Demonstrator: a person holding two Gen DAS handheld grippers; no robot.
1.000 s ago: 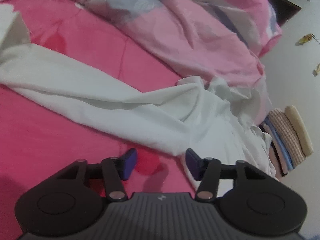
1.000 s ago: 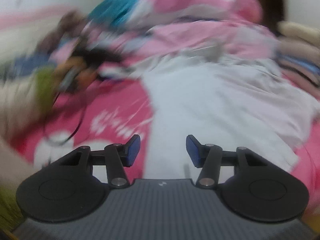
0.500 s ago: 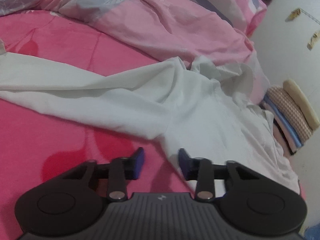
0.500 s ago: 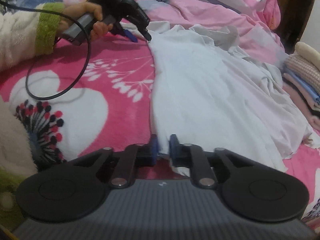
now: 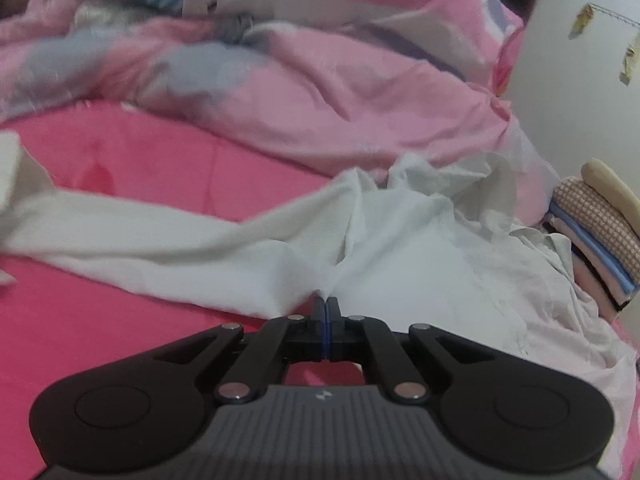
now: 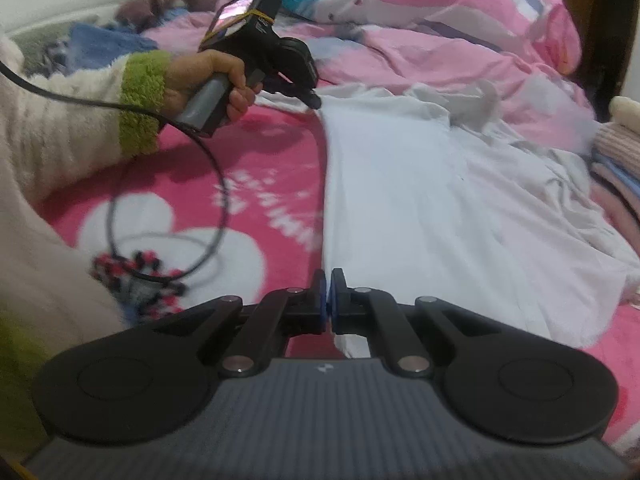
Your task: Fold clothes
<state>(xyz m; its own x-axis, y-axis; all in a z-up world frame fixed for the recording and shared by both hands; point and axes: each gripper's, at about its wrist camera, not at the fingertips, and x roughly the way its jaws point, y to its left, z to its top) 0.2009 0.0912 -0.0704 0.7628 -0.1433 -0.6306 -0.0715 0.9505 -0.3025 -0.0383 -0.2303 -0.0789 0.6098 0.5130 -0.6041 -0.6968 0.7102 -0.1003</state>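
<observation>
A white shirt (image 6: 420, 200) lay spread across the pink bed sheet (image 5: 120, 320), body flat, one sleeve (image 5: 140, 236) stretched out to the left in the left wrist view. The left gripper (image 5: 326, 304) had its blue-padded fingers (image 5: 322, 320) pressed together on a pinch of the shirt's cloth near where sleeve meets body; fabric gathered to a point at the tips. The right gripper (image 6: 328, 288) was likewise clamped, fingers (image 6: 338, 300) nearly touching with the shirt's near edge caught between them. In the right wrist view the person's hand (image 6: 216, 80), in a fuzzy cream sleeve with green cuff (image 6: 140, 100), gripped the handle of the left gripper at the shirt's far corner, a black cable (image 6: 200, 152) looping over the sheet. A rumpled pink quilt (image 5: 340, 92) was heaped beyond the shirt. A stack of folded clothes (image 5: 592, 232) sat at the right, just beside the shirt's crumpled edge.
</observation>
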